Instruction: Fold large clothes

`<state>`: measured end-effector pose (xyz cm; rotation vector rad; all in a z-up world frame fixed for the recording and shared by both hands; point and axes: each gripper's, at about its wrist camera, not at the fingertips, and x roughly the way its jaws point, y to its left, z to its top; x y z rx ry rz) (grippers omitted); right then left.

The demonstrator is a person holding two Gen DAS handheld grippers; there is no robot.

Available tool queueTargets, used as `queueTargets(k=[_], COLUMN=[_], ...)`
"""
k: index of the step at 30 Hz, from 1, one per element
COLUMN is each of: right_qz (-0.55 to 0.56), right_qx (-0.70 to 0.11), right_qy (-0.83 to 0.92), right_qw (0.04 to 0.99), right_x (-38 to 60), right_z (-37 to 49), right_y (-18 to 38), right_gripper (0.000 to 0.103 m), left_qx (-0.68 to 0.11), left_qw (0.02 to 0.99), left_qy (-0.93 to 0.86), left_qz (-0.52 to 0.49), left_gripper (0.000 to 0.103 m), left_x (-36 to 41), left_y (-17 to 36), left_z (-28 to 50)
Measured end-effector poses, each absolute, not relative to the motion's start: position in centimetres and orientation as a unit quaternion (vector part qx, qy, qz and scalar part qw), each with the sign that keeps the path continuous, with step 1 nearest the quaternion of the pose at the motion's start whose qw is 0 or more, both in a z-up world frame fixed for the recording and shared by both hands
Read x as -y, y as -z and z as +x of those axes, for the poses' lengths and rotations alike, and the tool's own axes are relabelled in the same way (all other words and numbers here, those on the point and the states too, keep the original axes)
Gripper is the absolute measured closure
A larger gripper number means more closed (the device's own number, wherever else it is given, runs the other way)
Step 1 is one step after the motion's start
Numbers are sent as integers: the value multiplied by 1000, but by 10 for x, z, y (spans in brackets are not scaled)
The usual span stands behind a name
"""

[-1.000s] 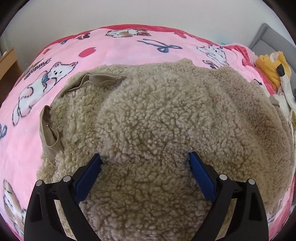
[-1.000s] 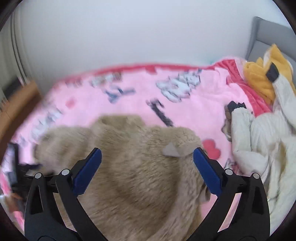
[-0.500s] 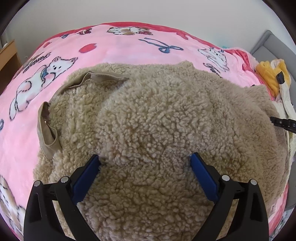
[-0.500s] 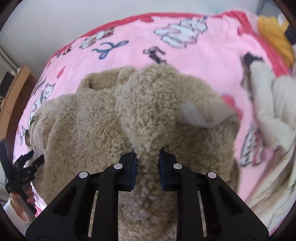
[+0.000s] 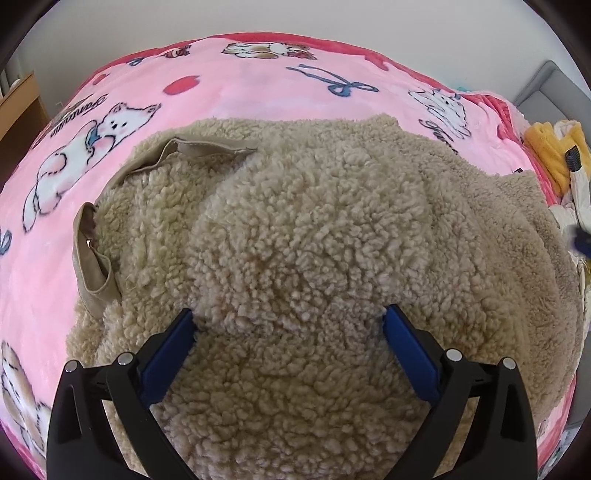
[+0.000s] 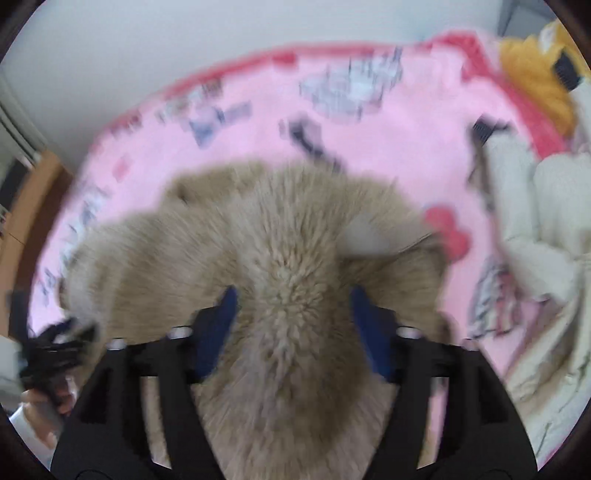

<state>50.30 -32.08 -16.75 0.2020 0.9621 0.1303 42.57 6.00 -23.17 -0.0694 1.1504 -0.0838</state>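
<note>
Tools both spread wide: left tool [image 5: 288, 319] and right tool [image 6: 293, 299] straddle fleece jacket [image 5: 332, 240].

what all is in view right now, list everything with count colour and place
fleece jacket: one, beige, curly pile, spread over the middle of the blanket
blanket: one, pink with white cats, blue bows and a red border, under the jacket
yellow garment: one, yellow, far right edge of the bed
cream garment: one, off-white, heaped on the right
wooden furniture: one, light brown, left of the bed
wall: white, behind the bed
left claw: one, black with blue pads, open, fleece between the pads
right claw: one, black with blue pads, blurred, partly open around a fleece fold
</note>
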Motion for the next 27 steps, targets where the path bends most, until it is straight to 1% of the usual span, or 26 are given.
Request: queueTargets(k=[1, 2, 5, 7, 9, 12, 15, 17, 18, 19, 20, 21, 22, 25, 27], right_qz=[97, 99, 95, 103, 123, 128, 125, 108, 107, 113, 118, 110, 99, 30, 13], right_qx=[-434, -424, -452, -482, -502, -527, -530, -550, -558, -559, -562, -564, -560, -538, -546], right_qy=[-53, -54, -39, -40, -50, -53, -55, -46, -47, -48, -49, -47, -46, -54, -40], right_qw=[894, 898, 886, 869, 855, 839, 837, 827, 822, 820, 817, 817, 822, 841, 837], right_x=[330, 336, 352, 359, 361, 356, 344, 337, 335, 334, 334, 334, 334, 329, 334], right_z=[482, 470, 438, 425, 416, 417, 423, 432, 436, 438, 441, 443, 445, 443, 442], right_y=[149, 141, 137, 151, 171, 199, 221, 238, 246, 248, 246, 241, 233, 201, 198], right_gripper=[12, 12, 13, 28, 37, 37, 37, 39, 53, 65, 75, 88, 91, 93, 94], left_qx=[-544, -545, -546, -545, -543, -544, -543, -542, -541, -541, -540, -540, -539, -533, -530], left_qw=[837, 837, 837, 837, 838, 838, 838, 839, 840, 840, 840, 841, 841, 845, 847], left_qy=[39, 38, 36, 37, 37, 34, 35, 36, 36, 35, 34, 31, 30, 21, 21], left_qz=[-34, -34, -33, -33, -31, -28, -28, -26, -25, -24, -24, -26, -29, -32, -32], left_gripper=[5, 5, 5, 5, 5, 5, 5, 5, 5, 5, 5, 5, 5, 5, 4], left_x=[-60, -60, -60, -60, -59, -58, -57, -57, -56, -56, -55, -56, -56, -58, -59], left_y=[232, 232, 233, 233, 232, 232, 232, 233, 233, 233, 233, 233, 232, 232, 232], left_z=[426, 427, 426, 426, 426, 426, 426, 426, 425, 425, 424, 425, 425, 422, 420])
